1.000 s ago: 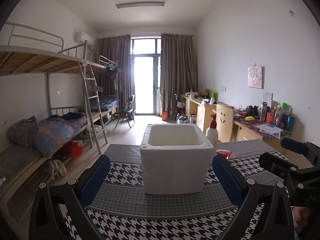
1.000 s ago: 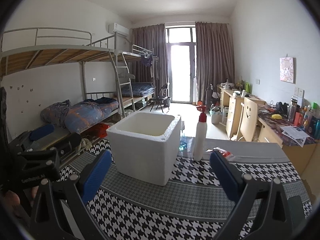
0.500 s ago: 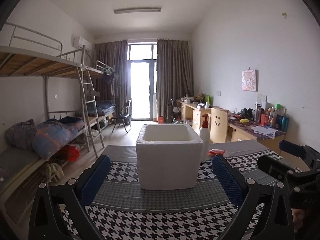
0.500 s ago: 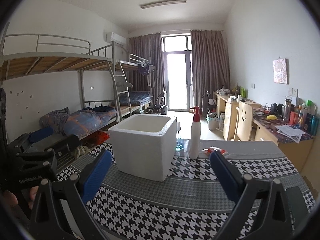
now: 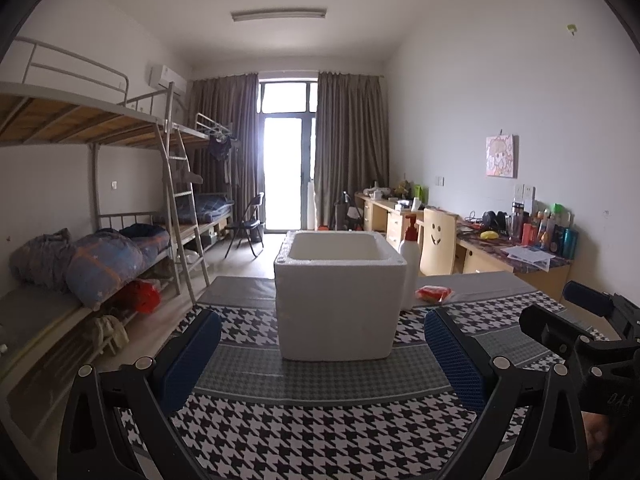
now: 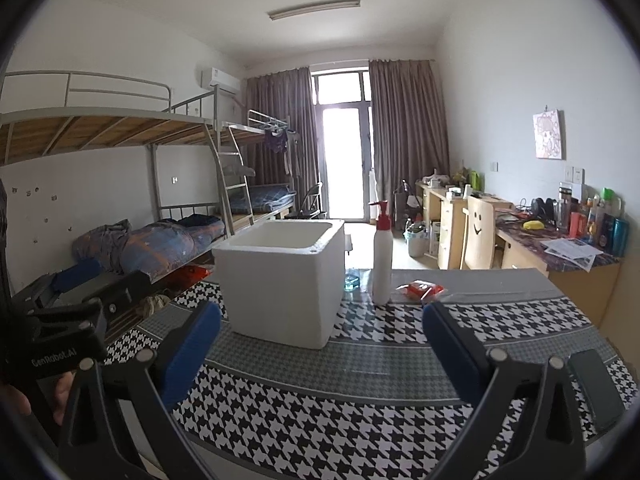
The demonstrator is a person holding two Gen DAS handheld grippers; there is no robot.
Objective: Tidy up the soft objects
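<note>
A white foam box (image 5: 338, 300) (image 6: 282, 280) stands open-topped in the middle of the houndstooth tablecloth (image 5: 320, 436) (image 6: 360, 412). To the box's right a small red soft packet (image 5: 434, 293) (image 6: 421, 289) lies flat on the cloth. My left gripper (image 5: 322, 354) is open, well short of the box, with nothing between its blue pads. My right gripper (image 6: 322, 352) is open too, aimed between box and packet. Each gripper shows at the edge of the other's view.
A white pump bottle with a red top (image 5: 410, 264) (image 6: 382, 256) stands between box and packet. A dark flat object (image 6: 594, 388) lies at the table's right edge. Bunk beds (image 5: 92, 248) line the left wall, and desks and a chair (image 6: 478, 232) the right.
Both views have drawn back and lowered a little, so the box looks flatter and the bottle and packet show more fully. Both grippers stay open.
</note>
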